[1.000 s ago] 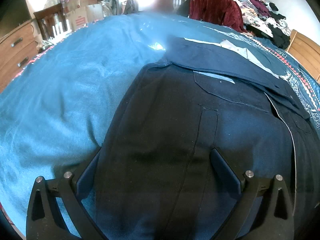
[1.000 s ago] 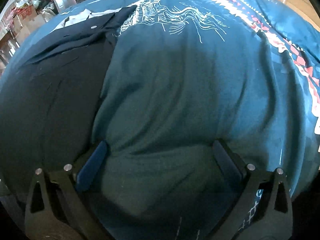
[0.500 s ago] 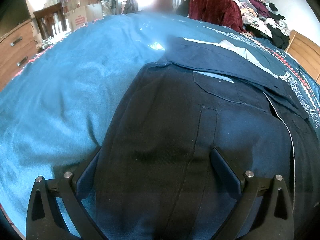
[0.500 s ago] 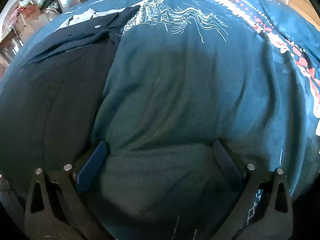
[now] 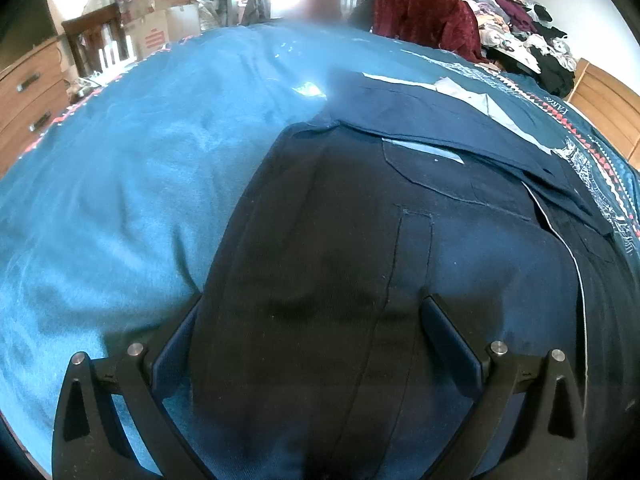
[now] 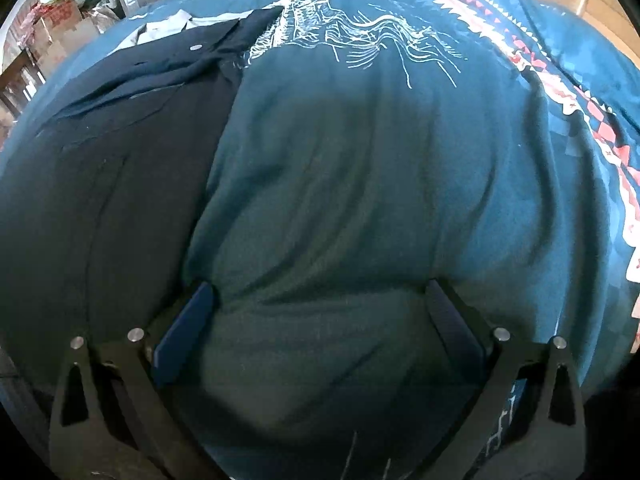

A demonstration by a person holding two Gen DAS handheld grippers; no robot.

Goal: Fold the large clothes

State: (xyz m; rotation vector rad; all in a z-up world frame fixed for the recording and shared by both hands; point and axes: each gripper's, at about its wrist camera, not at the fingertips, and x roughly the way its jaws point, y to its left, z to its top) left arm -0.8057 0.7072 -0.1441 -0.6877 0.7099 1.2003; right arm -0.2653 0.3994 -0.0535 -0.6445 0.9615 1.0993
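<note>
L wrist view, from the left: wooden drawers (image 5: pixel 24 100) at far left edge, then a dark chair (image 5: pixel 98 42) and cardboard boxes (image 5: pixel 160 12) behind the bed. Teal blanket (image 5: pixel 120 184) covers the bed, red/white pattern band along its right side. Dark navy garment (image 5: pixel 360 248) lies flat on the blanket, centre to right, w/ a pocket flap and a stitched seam running down toward the camera; pale lining shows at its far edge. Left gripper (image 5: pixel 310 312) sits low over the near end of the garment, fingers spread wide, cloth bulging up between them; can't tell if the pads actually touch it. Back right: maroon garment (image 5: pixel 424 16), then a clothes pile (image 5: pixel 528 32), wooden headboard (image 5: pixel 604 100) at far right.

R wrist view, from the left: boxes (image 6: pixel 60 28) in the top-left corner, the navy garment (image 6: pixel 100 168) w/ one pale button, filling the left third. Just beside it the blanket (image 6: pixel 360 168) w/ a white line drawing, bunched into folds near the camera. Right gripper (image 6: pixel 318 292) is over bare blanket, right next to the garment's edge, fingers wide apart, a fold of blanket swelling between them, nothing clamped. Red/white band runs down the right side.
</note>
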